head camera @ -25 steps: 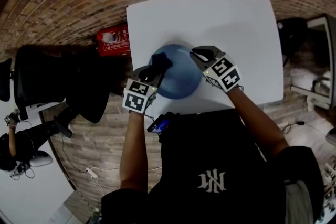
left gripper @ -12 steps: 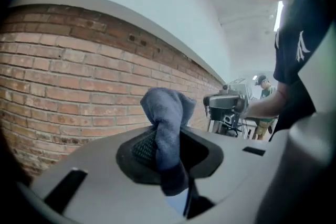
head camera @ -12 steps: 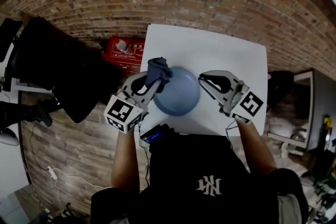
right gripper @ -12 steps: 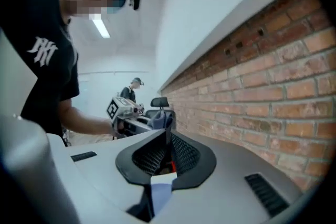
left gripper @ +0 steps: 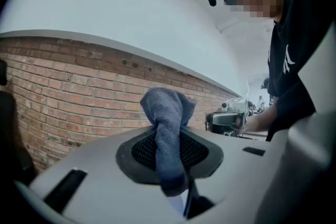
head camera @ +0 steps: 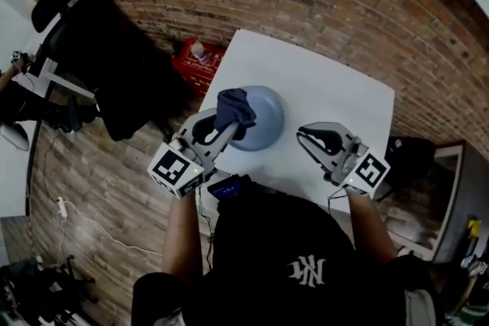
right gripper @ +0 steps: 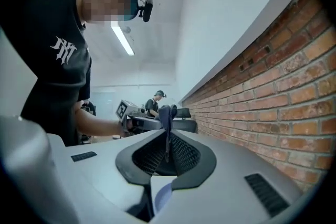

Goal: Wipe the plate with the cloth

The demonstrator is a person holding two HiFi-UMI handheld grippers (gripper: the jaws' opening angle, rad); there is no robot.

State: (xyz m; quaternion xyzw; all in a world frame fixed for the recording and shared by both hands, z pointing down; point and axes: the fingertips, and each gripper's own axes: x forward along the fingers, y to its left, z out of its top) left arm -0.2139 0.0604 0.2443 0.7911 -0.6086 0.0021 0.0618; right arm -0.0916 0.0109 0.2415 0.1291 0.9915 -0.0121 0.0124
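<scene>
Head view: left gripper (head camera: pixel 226 122) is clamped on the cloth (head camera: pixel 234 108), which bunches above the jaw tips. Left gripper view confirms this: both pads press the cloth's lower fold, and its top stands free against the brick wall (left gripper: pixel 63 86). The cloth overlaps the left rim of the plate (head camera: pixel 264 118) in frame; contact cannot be confirmed. The plate rests on the table (head camera: pixel 328 91), close to its left edge and lower-left corner. Right gripper (head camera: pixel 304 135) is right of the plate, apart from it, near the table's lower edge. Its jaws are closed together with nothing between them. Open white surface extends from the plate toward upper right. Red box (head camera: pixel 192 63) and chair (head camera: pixel 107 57) lie beyond the left edge.
</scene>
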